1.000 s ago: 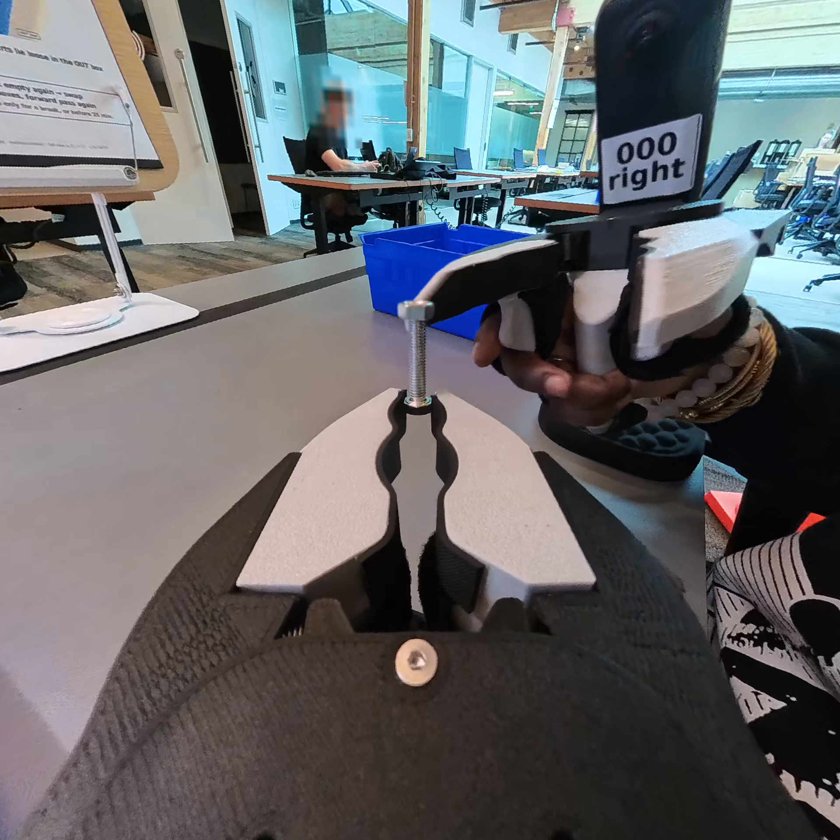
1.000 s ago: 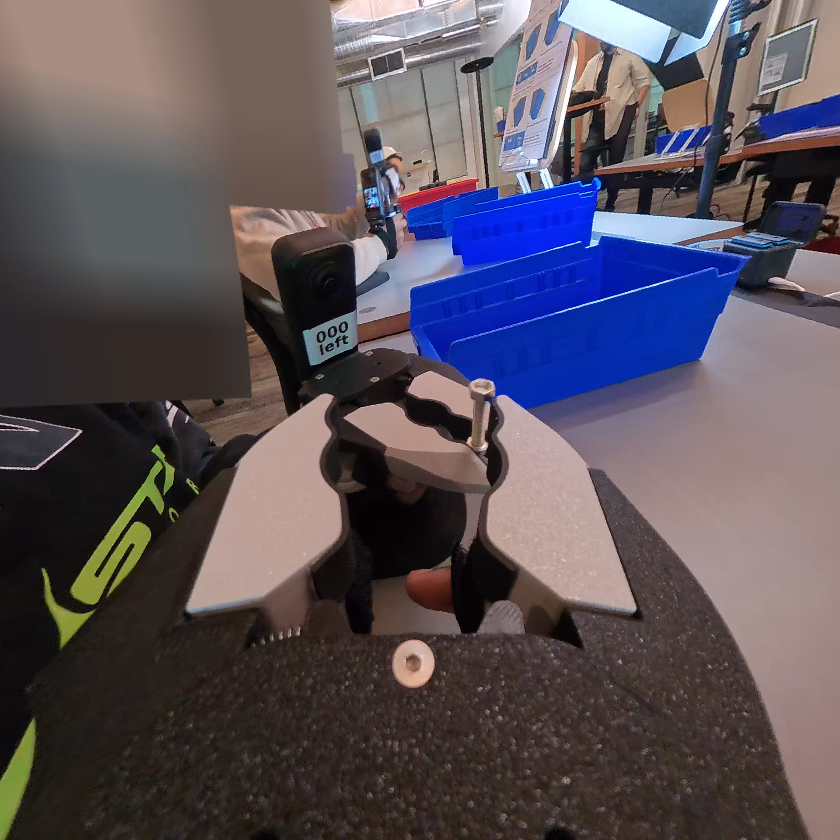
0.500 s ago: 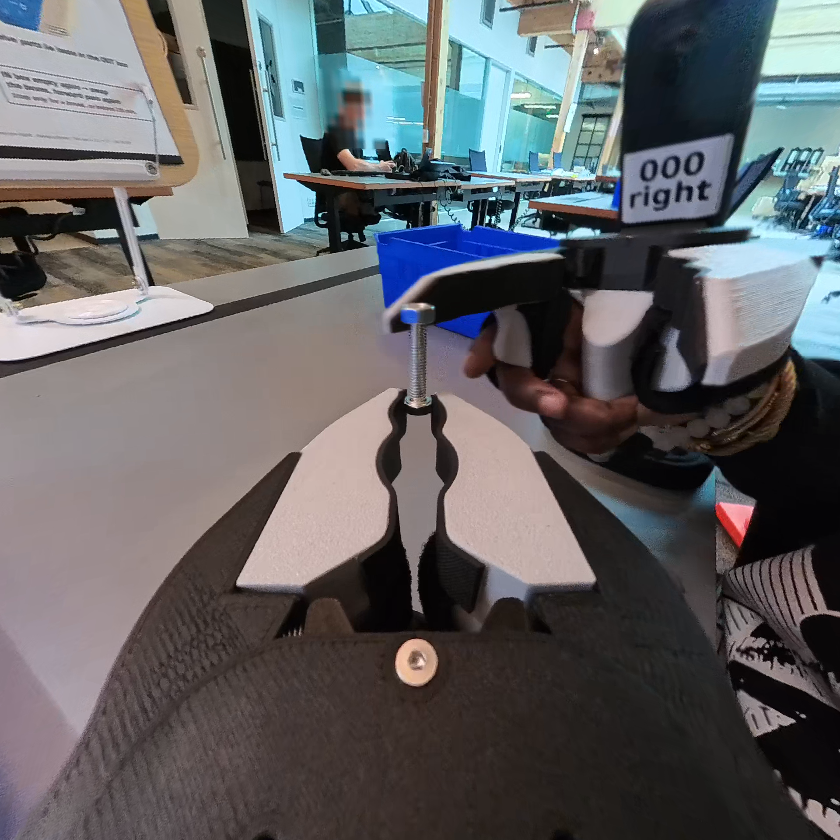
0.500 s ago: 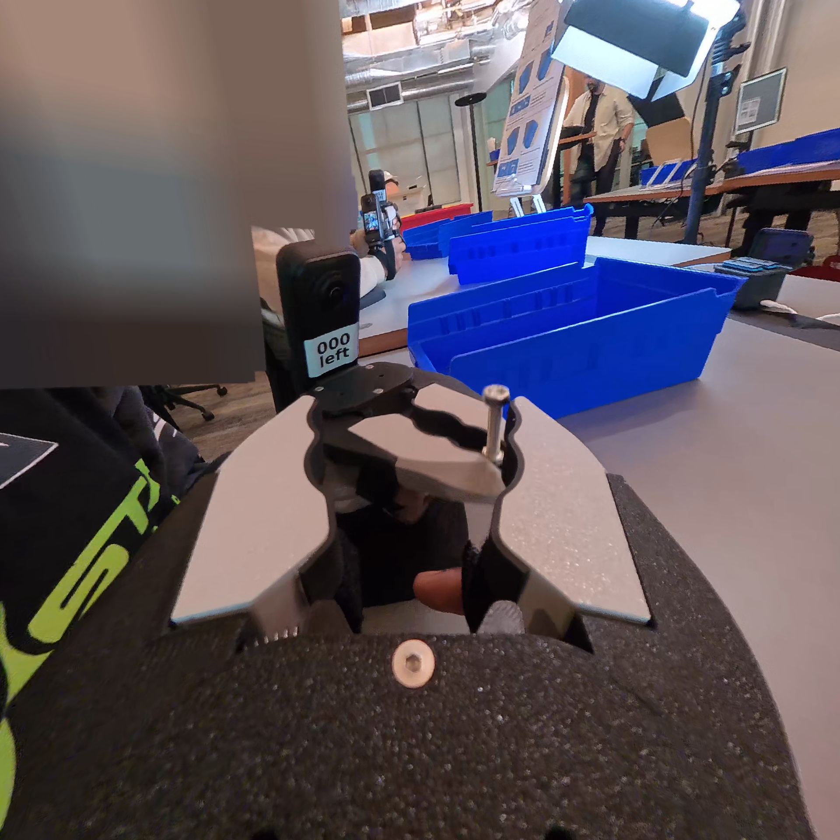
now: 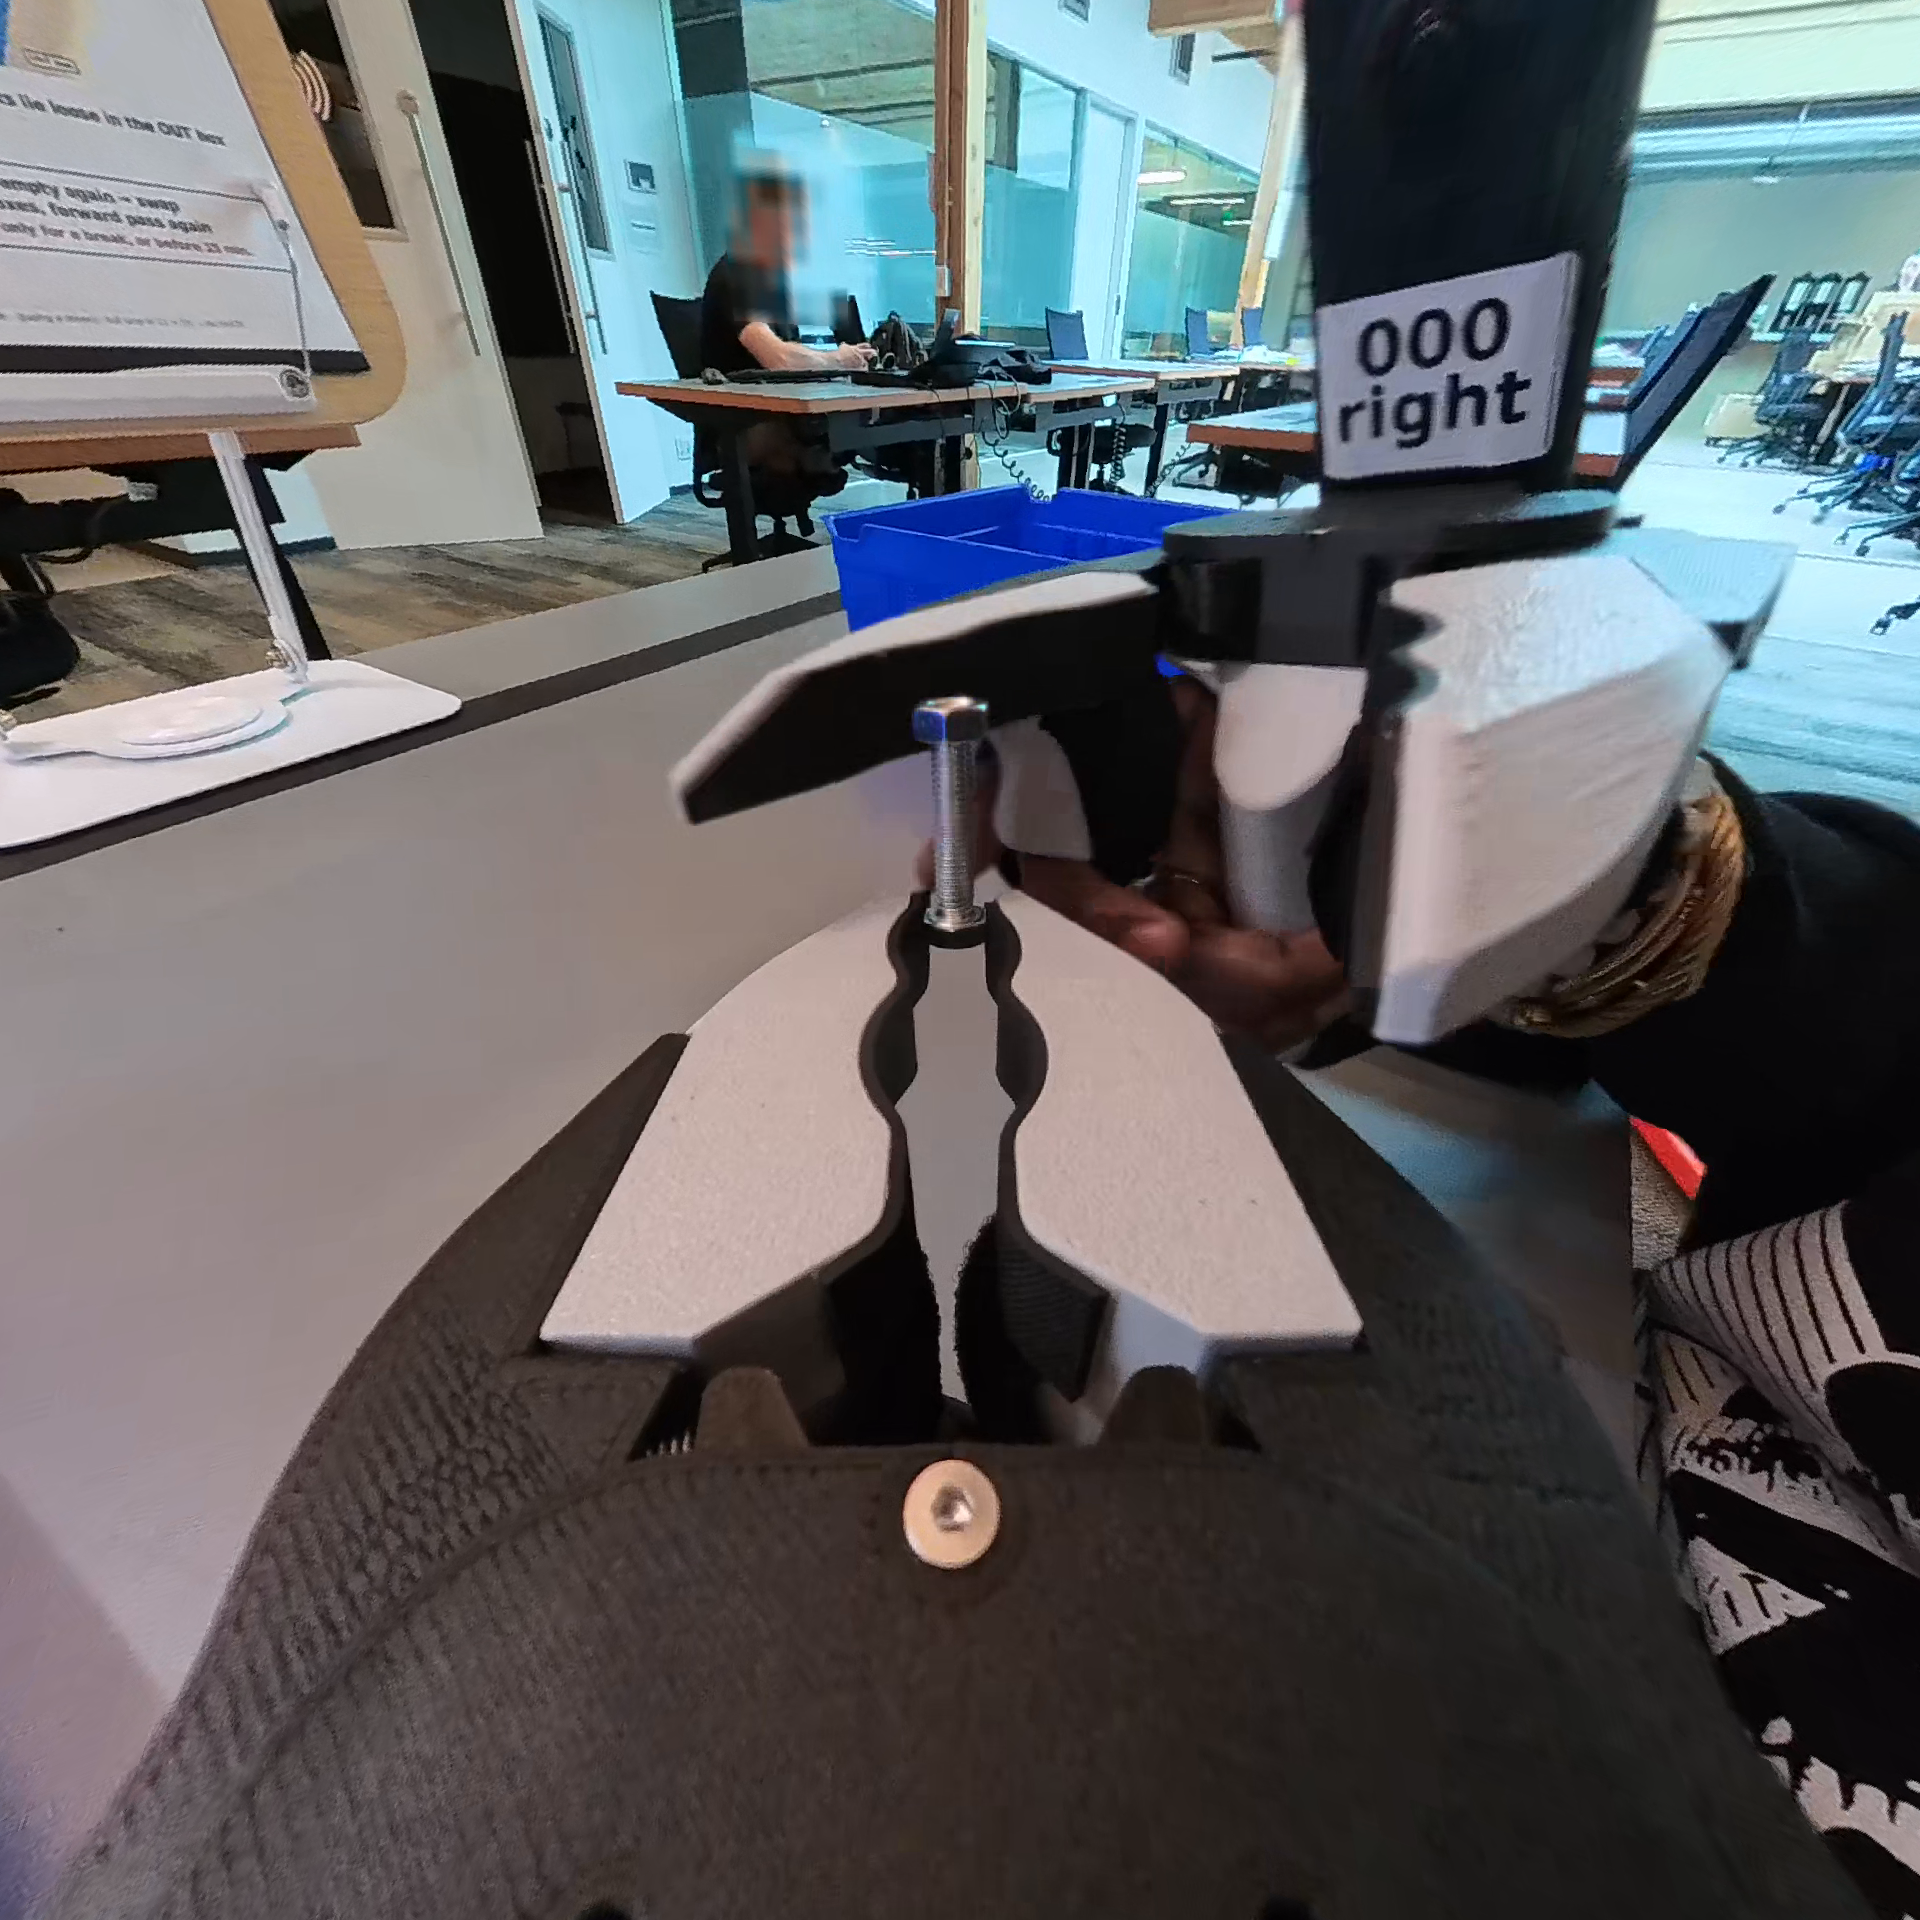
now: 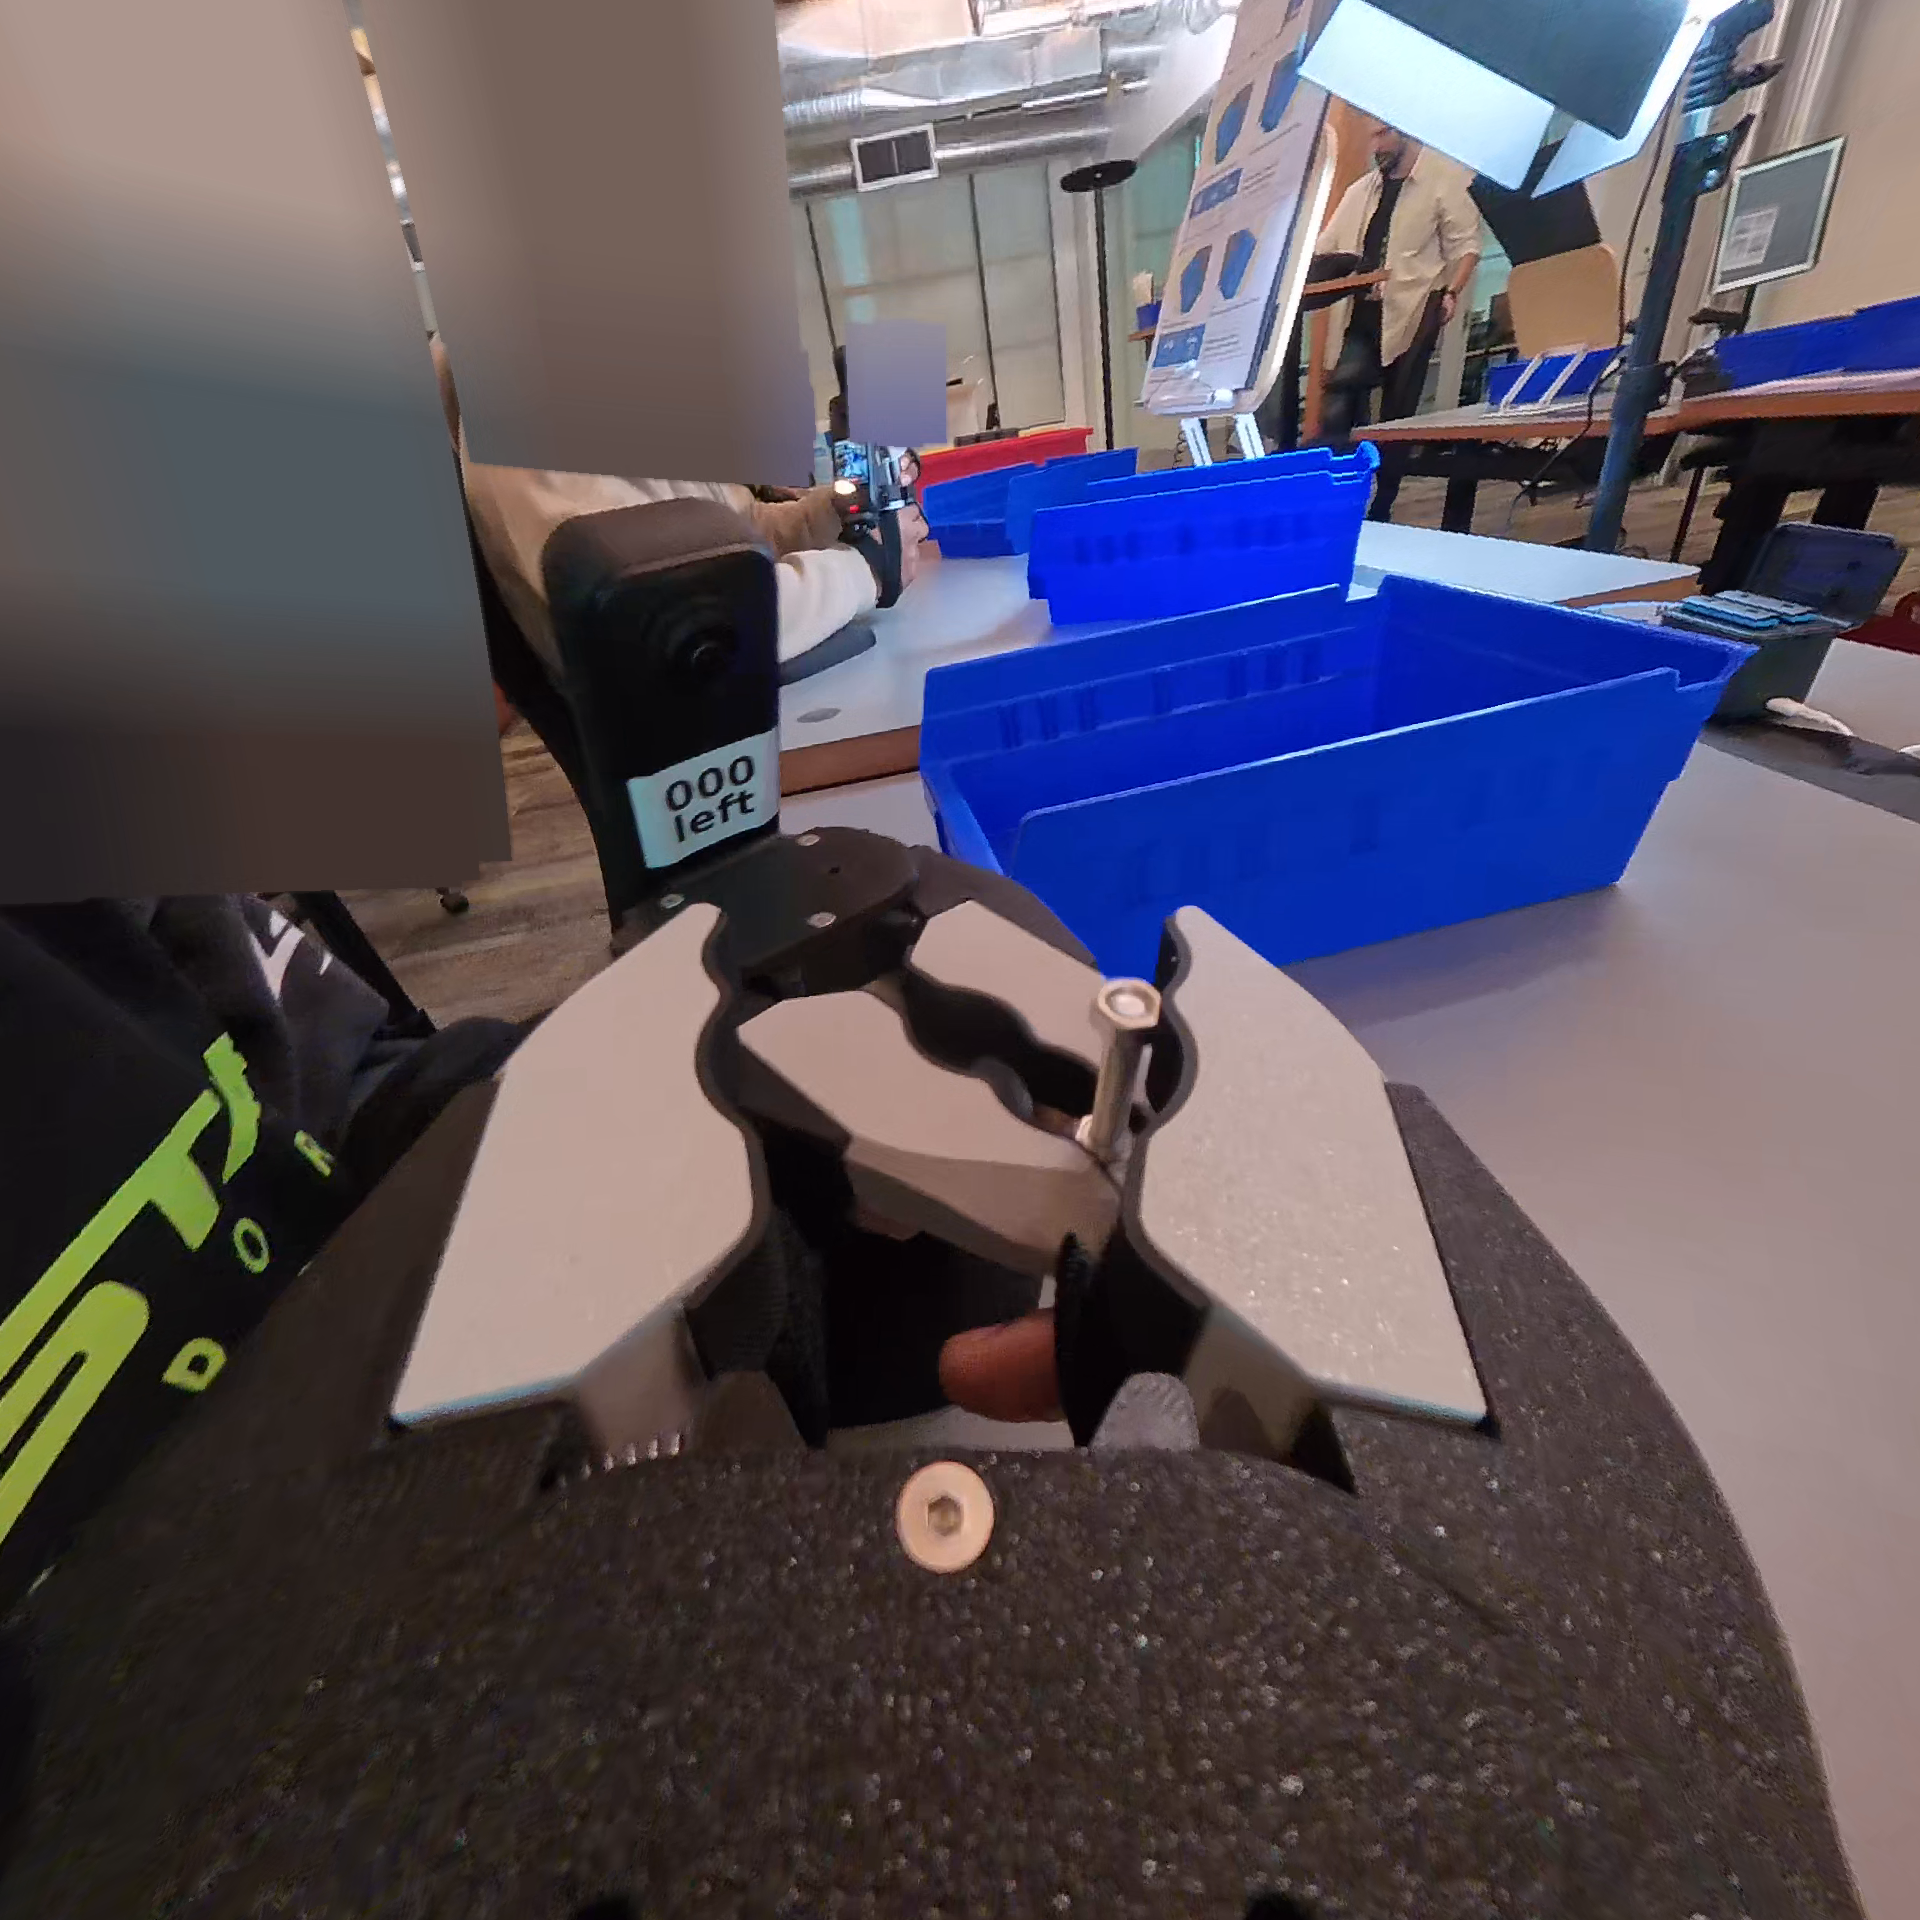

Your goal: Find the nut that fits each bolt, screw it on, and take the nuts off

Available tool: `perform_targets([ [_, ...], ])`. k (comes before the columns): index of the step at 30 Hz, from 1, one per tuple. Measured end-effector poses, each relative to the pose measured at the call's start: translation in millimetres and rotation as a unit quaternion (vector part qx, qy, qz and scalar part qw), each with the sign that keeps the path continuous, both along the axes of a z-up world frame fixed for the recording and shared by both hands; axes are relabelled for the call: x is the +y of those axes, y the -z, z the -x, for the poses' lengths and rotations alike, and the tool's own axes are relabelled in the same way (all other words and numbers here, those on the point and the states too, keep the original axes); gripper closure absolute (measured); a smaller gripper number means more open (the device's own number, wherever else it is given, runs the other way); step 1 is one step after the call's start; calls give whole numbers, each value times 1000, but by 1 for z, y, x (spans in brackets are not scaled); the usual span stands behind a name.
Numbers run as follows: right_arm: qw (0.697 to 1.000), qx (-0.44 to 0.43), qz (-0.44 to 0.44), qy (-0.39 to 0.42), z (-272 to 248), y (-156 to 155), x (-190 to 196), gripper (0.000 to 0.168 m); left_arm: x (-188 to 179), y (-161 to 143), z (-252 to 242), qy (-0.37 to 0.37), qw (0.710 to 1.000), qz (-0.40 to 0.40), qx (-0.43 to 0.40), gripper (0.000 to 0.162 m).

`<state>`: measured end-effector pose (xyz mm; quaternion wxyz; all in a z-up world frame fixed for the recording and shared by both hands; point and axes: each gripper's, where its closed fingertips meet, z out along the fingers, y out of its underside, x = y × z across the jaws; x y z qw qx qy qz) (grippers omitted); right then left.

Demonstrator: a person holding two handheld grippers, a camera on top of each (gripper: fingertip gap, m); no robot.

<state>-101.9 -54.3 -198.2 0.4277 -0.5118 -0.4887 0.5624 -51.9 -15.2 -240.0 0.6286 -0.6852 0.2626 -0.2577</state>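
Bright threaded steel, the bolt (image 5: 954,816) stands upright at frame centre, its lower end with a small nut (image 5: 954,918) clamped between the scalloped grey tips of the left gripper (image 5: 954,925). The right gripper (image 6: 940,1049) is spread wide around the left one's tips; one matte finger (image 5: 914,717) lies against the hexagonal head. The thread's engagement inside the nut is hidden. A smooth grey table (image 5: 364,987) carries a blue ribbed bin (image 6: 1351,810) in an open office.

The right claw (image 5: 831,753) has slid farther left, its tip now past the bolt (image 5: 953,821).
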Motion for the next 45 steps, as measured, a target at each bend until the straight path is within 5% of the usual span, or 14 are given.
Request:
perform_targets([
  [4,1000,-1,-6,22,-18,1,-2,93,2,0,3,-13,1000,1,-4,152],
  [8,999,32,-5,34,-41,-4,-3,127,3,-2,6,-14,1000,6,-19,152],
  [15,1000,12,-2,25,-9,1,4,75,1,2,-1,-5,1000,-1,14,152],
  [21,999,-19,-24,20,-11,8,-6,79,4,4,1,-17,1000,4,16,152],
  [25,999,9,-31,37,-34,3,-7,114,5,1,5,-23,1000,8,-3,152],
  [32,999,3,-27,33,-8,3,3,72,2,6,-2,-7,1000,6,22,152],
  [37,998,-16,-44,28,-8,8,-4,78,5,6,1,-16,1000,14,16,152],
  [42,998,26,-28,46,-35,0,-2,117,6,4,5,-21,1000,17,-1,152],
  [45,997,39,-12,59,-28,-4,8,92,5,5,2,-17,1000,16,8,152],
])
